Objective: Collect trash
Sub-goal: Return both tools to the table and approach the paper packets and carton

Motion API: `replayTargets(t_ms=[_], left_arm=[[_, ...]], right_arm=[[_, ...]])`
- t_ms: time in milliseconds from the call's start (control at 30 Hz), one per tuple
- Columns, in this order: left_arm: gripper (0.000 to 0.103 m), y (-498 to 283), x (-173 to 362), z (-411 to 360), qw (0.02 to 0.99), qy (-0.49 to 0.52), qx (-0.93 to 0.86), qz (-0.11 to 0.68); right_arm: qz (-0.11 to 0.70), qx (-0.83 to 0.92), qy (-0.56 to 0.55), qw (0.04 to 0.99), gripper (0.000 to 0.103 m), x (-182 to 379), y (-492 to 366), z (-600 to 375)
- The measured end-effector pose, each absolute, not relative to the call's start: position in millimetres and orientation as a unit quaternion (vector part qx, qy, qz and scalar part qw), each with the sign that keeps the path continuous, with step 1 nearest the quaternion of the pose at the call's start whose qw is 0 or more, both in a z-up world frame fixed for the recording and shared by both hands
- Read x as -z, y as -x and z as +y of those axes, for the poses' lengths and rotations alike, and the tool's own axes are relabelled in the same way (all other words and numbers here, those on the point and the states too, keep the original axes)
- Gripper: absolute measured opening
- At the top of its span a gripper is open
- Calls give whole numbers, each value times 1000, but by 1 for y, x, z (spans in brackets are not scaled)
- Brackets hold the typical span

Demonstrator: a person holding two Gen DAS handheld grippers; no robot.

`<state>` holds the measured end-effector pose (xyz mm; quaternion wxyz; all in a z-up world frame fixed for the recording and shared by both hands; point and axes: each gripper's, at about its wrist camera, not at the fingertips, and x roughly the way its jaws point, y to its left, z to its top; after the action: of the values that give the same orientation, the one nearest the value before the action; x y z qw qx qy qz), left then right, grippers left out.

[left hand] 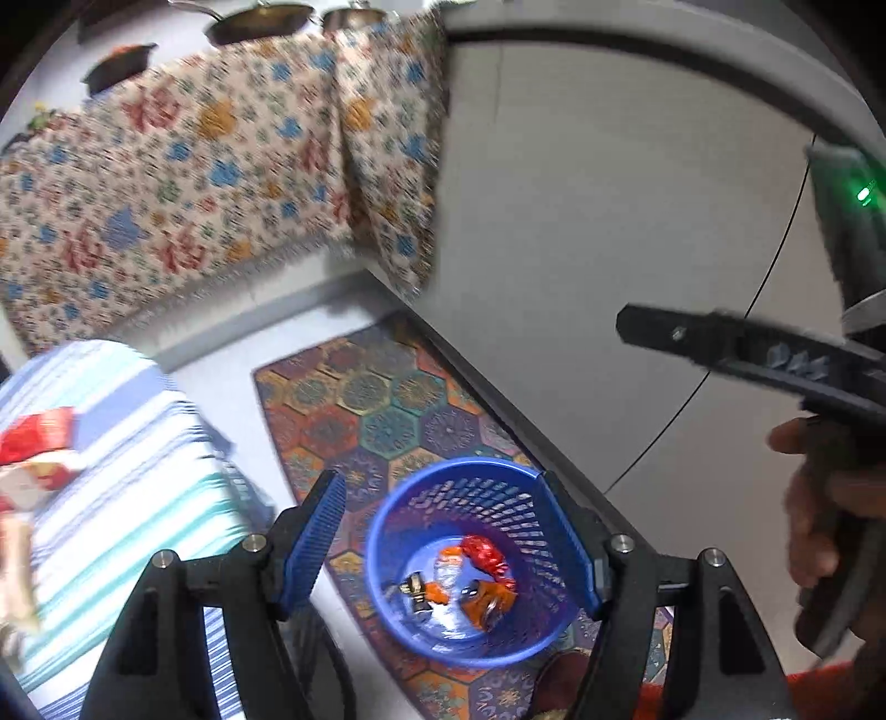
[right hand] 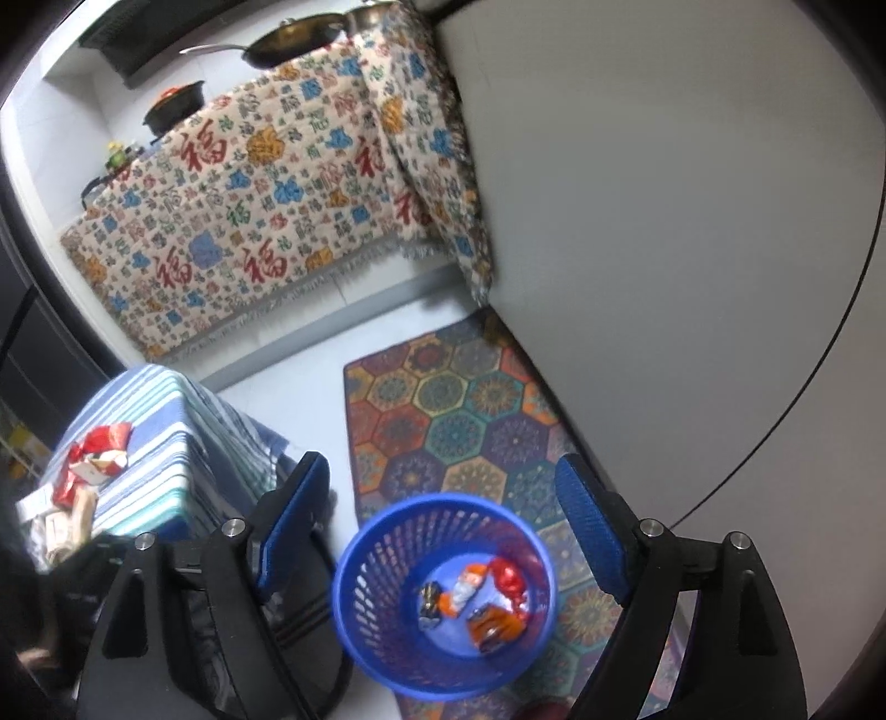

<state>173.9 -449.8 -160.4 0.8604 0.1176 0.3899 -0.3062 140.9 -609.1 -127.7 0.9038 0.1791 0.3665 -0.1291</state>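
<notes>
A blue mesh basket (left hand: 387, 531) stands on the floor rug and holds several red and orange wrappers (left hand: 482, 581). My left gripper (left hand: 451, 545) is open and empty, above the basket. The basket (right hand: 354, 598) with its wrappers (right hand: 487, 598) also shows in the right wrist view, below my right gripper (right hand: 443, 537), which is open and empty. More red wrappers and scraps (right hand: 94, 465) lie on a striped cloth-covered stand (right hand: 166, 443) to the left; they also show in the left wrist view (left hand: 33, 448). The right gripper's body (left hand: 747, 349) shows at the right of the left wrist view.
A patterned hexagon rug (right hand: 454, 410) lies along a grey wall (right hand: 664, 221). A counter draped in a patterned cloth (right hand: 249, 210) stands at the back with pans (right hand: 299, 39) and a pot on it. A black cable (right hand: 326, 664) lies on the floor.
</notes>
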Motion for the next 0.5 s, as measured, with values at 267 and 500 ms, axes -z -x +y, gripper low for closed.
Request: replayTargets(t_ms=[267, 500], left_arm=[[76, -142, 141, -329, 883, -114, 211, 403], [76, -131, 167, -199, 885, -108, 91, 443]], right_arm=[[359, 70, -60, 929, 95, 112, -148, -513], [397, -97, 14, 913, 96, 135, -162, -369]])
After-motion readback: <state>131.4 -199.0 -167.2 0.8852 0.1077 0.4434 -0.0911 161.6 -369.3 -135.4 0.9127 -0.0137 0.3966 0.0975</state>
